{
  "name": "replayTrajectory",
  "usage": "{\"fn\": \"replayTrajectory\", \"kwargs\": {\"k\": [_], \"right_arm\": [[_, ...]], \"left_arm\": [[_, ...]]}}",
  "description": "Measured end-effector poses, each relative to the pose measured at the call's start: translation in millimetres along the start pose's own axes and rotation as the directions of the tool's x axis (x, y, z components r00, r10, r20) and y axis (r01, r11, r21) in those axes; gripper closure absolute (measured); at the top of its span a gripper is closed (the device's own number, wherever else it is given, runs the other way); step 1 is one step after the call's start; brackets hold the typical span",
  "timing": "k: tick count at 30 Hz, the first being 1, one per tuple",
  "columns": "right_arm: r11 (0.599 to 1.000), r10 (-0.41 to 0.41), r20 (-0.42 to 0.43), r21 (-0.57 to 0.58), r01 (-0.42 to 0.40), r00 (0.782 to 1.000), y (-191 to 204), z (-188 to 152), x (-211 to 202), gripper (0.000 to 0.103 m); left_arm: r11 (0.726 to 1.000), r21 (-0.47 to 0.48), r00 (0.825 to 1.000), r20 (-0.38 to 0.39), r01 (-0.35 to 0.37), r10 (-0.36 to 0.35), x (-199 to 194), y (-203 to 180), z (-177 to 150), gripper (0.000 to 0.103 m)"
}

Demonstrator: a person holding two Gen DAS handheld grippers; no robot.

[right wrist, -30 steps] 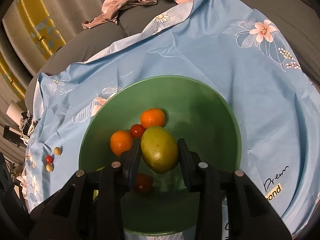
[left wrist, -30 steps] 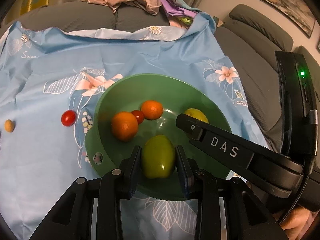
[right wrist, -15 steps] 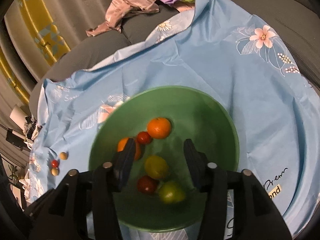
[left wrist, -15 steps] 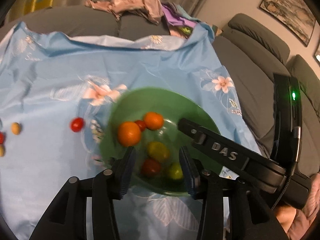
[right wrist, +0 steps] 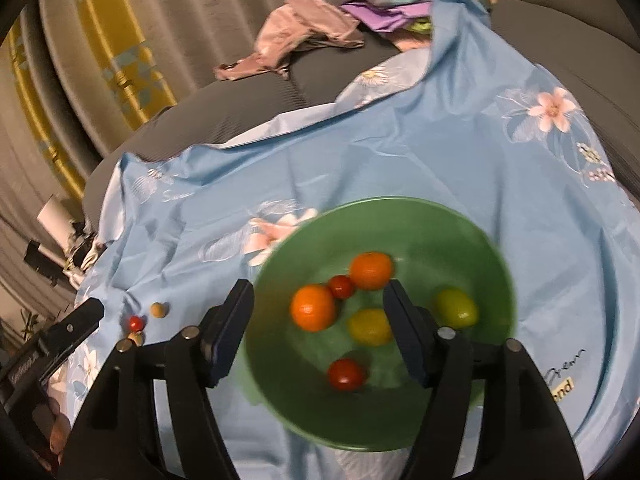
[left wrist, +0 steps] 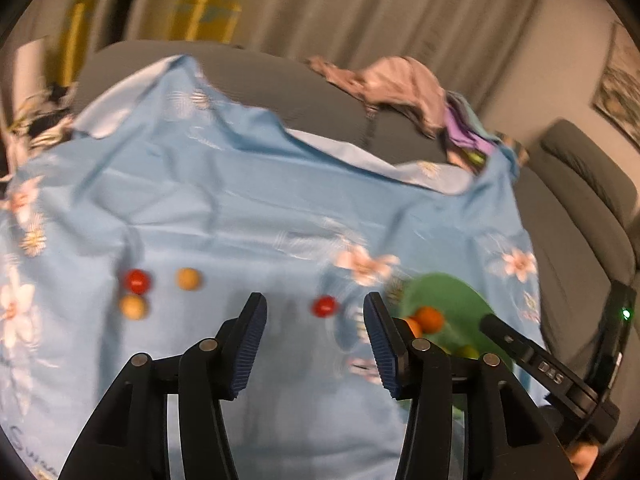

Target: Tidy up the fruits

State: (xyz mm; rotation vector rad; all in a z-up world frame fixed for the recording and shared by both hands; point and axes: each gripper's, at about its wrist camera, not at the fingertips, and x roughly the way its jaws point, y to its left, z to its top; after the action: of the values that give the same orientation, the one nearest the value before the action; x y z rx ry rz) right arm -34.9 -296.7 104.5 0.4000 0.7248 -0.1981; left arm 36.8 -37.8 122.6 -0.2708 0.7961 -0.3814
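Both grippers gaping, empty — my L gripper [left wrist: 314, 322] over blue cloth [left wrist: 240, 208], red tomato [left wrist: 324, 306] at 12; R gripper [right wrist: 318, 320] over green bowl [right wrist: 420, 220] w/ oranges, limes, tomatoes.

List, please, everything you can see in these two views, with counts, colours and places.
bowl: 1, green, on the cloth
oranges: 2, orange, in the bowl
green fruits: 2, yellow-green, in the bowl
bowl tomatoes: 2, red, in the bowl
loose tomatoes: 2, red, on the cloth left of the bowl
tan fruits: 2, tan, on the cloth near one loose tomato
cloth: 1, blue, floral, over the sofa
sofa: 1, grey
clothes: a pile, pink and purple, on the sofa
left gripper: black, open, over the cloth
right gripper: black, open, over the bowl
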Motion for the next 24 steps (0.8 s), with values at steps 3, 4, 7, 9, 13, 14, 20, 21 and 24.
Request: {"fn": "replayTrajectory", "kwargs": {"k": [3,4,7,9,13,14,20,21,24], "right_arm": [[0.999,0.014,-0.003,-0.032,-0.014,1.0,14.5,-1.4,2.2,0.036],[0.999,0.019,-0.005,-0.042,-0.019,1.0,19.1,-1.9,3.1,0.036],[0.996,0.039,-0.018,-0.073,-0.04,0.999,33.1,-4.1,7.3,0.036],[0.994,0.049,-0.027,-0.096,-0.051,0.998,40.8,-6.0,9.8,0.036],[0.989,0.084,-0.056,-0.119,-0.09,0.995,52.8,-10.0,14.9,0.036],[0.988,0.093,-0.061,-0.12,-0.1,0.994,54.8,-10.4,16.0,0.036],[0.967,0.194,-0.12,-0.142,-0.21,0.974,81.3,-17.0,25.1,0.036],[0.961,0.208,-0.135,-0.159,-0.228,0.969,90.0,-18.6,28.1,0.036],[0.946,0.214,-0.172,-0.207,-0.248,0.962,114.1,-21.5,39.8,0.036]], "left_arm": [[0.998,-0.011,0.998,0.0,-0.059,0.059,-2.2,16.1,1.6,0.054],[0.995,-0.018,0.995,0.008,-0.099,0.099,-3.2,23.4,2.4,0.054],[0.989,-0.044,0.99,0.013,-0.139,0.139,-7.9,40.2,4.0,0.054],[0.99,-0.074,0.992,0.014,-0.123,0.125,-11.1,49.4,4.4,0.054],[0.988,-0.061,0.99,0.02,-0.139,0.141,-15.5,56.0,6.9,0.054],[0.984,-0.06,0.985,0.031,-0.167,0.169,-17.6,59.3,7.3,0.054],[0.961,-0.138,0.97,0.006,-0.241,0.244,-12.7,91.8,8.6,0.054],[0.959,-0.142,0.968,0.003,-0.246,0.249,-12.0,95.0,8.4,0.054],[0.958,-0.16,0.971,-0.013,-0.239,0.24,-3.4,105.6,7.9,0.054]]}}
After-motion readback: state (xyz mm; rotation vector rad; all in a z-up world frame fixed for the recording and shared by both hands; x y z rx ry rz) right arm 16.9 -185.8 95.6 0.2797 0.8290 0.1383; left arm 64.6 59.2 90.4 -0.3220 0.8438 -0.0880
